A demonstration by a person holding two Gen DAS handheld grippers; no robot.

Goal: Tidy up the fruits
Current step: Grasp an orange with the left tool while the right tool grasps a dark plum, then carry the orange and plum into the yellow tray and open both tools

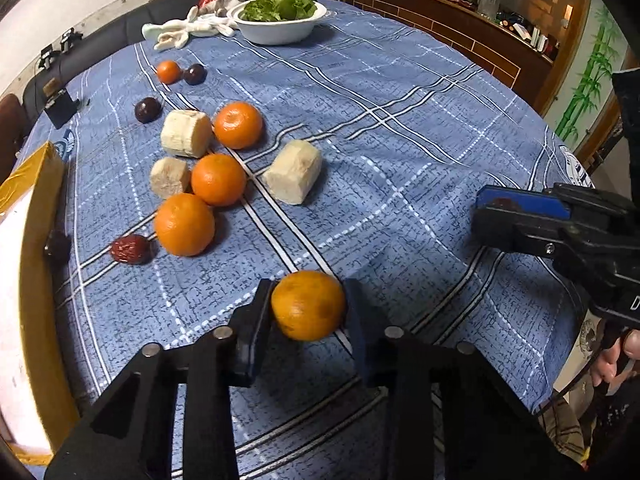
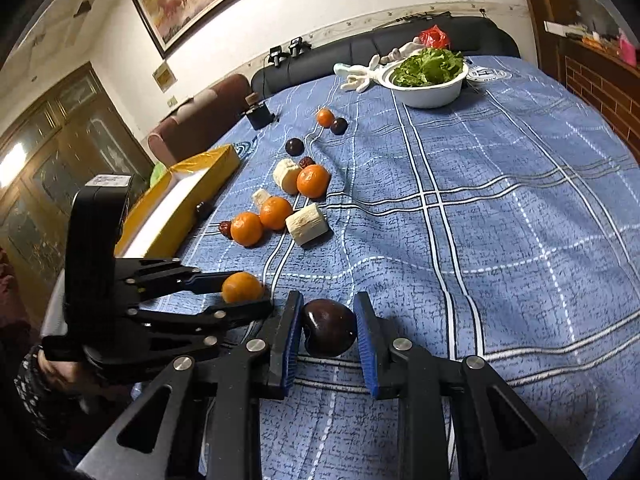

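My left gripper [image 1: 309, 304] is shut on an orange tangerine [image 1: 308, 305] just above the blue checked cloth; it also shows in the right wrist view [image 2: 242, 287]. My right gripper [image 2: 328, 334] is shut on a dark plum [image 2: 329, 333] near the table's front. Further off lie three tangerines [image 1: 218, 179], three peeled banana pieces [image 1: 295, 177], a red date [image 1: 130, 249], two dark plums [image 1: 147, 109] and a small tangerine [image 1: 168, 71].
A yellow-rimmed box [image 1: 38, 208] stands at the left edge with a dark fruit [image 1: 57, 245] against it. A white bowl of lettuce [image 1: 280, 16] and white gloves [image 1: 188, 30] sit at the far side. The cloth's right half [image 1: 400, 140] is bare.
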